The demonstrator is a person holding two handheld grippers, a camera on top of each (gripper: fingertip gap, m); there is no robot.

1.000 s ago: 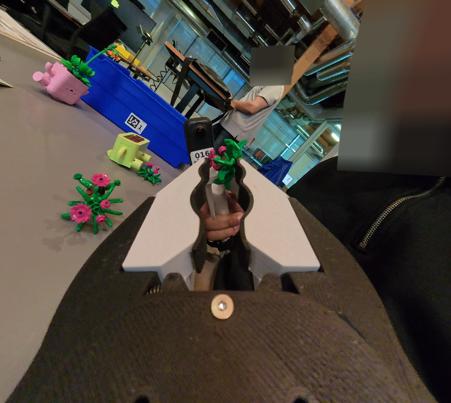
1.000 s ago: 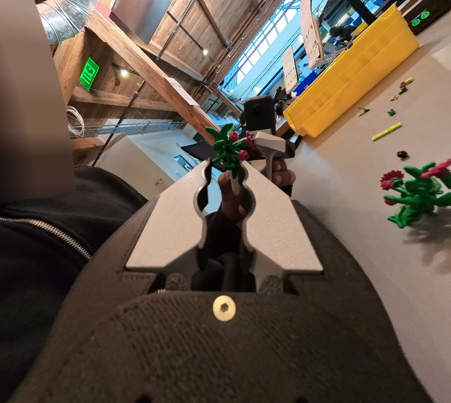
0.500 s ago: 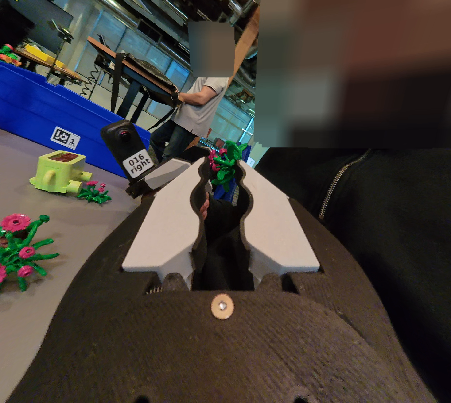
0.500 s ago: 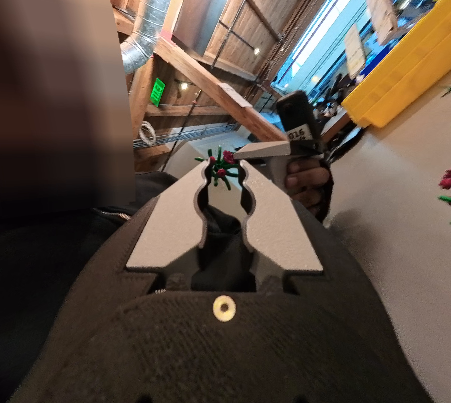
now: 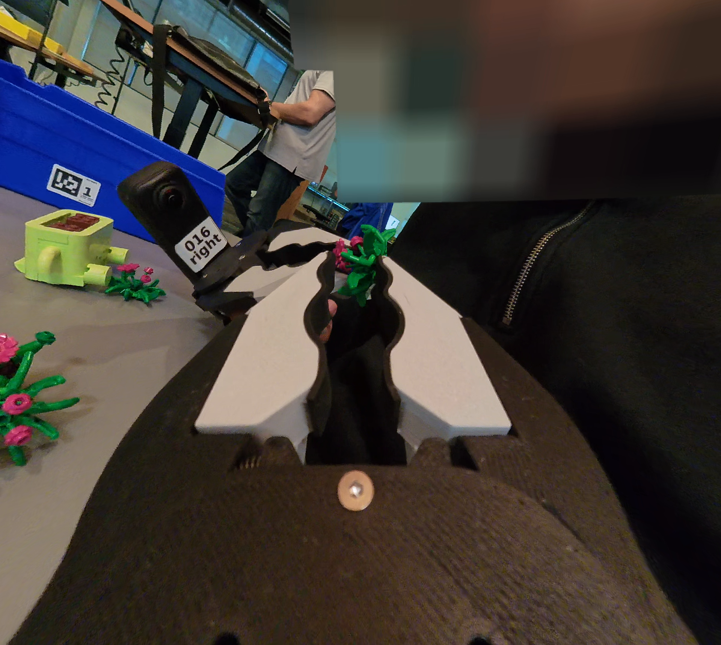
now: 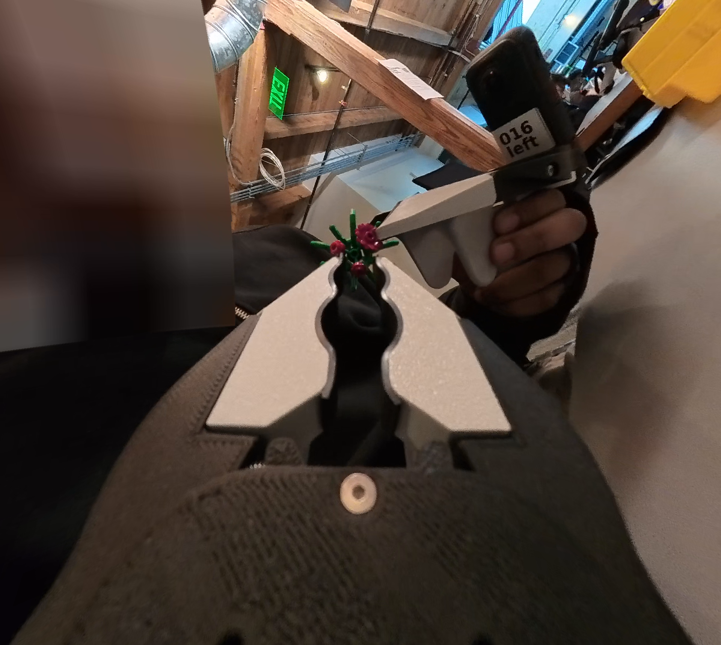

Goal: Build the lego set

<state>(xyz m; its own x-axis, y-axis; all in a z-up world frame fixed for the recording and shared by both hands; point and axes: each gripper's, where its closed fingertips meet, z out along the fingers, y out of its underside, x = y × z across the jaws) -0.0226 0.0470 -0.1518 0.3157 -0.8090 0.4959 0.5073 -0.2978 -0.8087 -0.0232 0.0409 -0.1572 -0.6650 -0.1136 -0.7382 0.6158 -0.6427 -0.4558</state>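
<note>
A small green Lego sprig with pink-red flowers point(image 5: 361, 265) sits between the tips of my left gripper point(image 5: 358, 258), which is shut on it. The same sprig point(image 6: 355, 253) also sits between the tips of my right gripper point(image 6: 358, 264), which is shut on its stem. The two grippers meet tip to tip in the air, close to a person's black jacket. In the left wrist view the right gripper point(image 5: 312, 247) reaches in from the left. In the right wrist view the left gripper point(image 6: 429, 212) comes in from the right and touches a flower.
On the grey table point(image 5: 97, 337) stand a lime-green Lego pot point(image 5: 68, 249), a small flower sprig point(image 5: 134, 283) and a larger flower cluster point(image 5: 23, 400). A blue bin point(image 5: 97, 154) is behind them. A person point(image 5: 296, 142) stands farther back. A yellow bin point(image 6: 682, 41) is at the right. The tips of both grippers are at nearly the same place.
Both grippers have swung round with the sprig held between them. The other gripper now comes in from the side in each view instead of head-on. The table flowers slid left.
</note>
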